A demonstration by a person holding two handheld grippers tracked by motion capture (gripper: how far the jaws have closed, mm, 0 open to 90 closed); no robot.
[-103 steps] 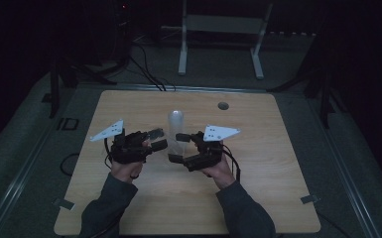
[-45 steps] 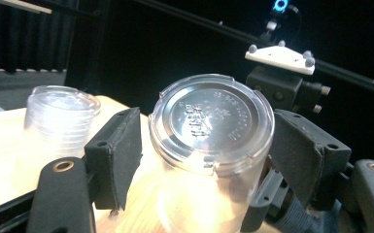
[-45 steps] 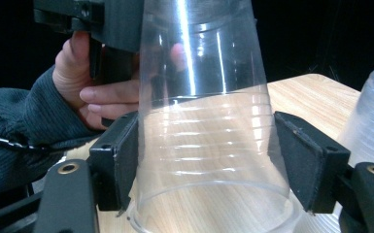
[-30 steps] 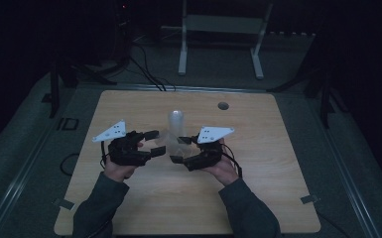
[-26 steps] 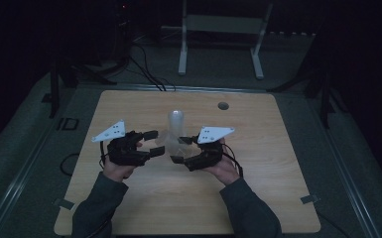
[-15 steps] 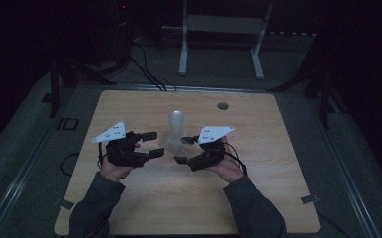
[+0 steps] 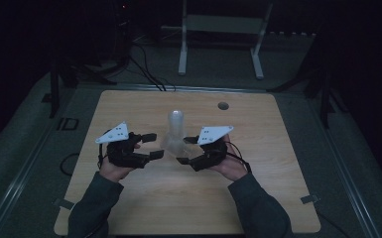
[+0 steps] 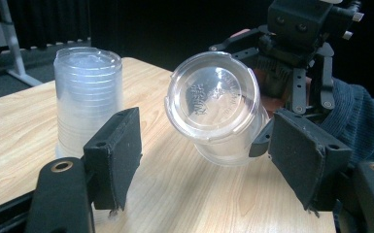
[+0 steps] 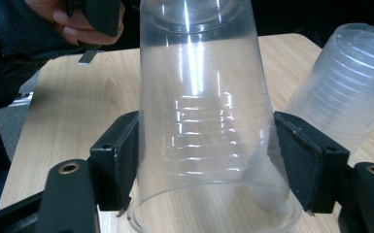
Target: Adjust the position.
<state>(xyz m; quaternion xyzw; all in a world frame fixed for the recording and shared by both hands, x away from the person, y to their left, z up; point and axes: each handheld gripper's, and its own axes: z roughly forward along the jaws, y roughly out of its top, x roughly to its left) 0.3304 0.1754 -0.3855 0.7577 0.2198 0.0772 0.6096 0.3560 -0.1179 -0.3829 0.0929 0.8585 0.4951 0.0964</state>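
While the wooden table lies under both forearms, a stack of clear cups stands mouth-down just ahead of and between the two tools. Clenched on a single clear cup, the right hand-held gripper holds it tipped on its side. Facing that cup's base, the left hand-held gripper hangs released, jaws apart, touching nothing.
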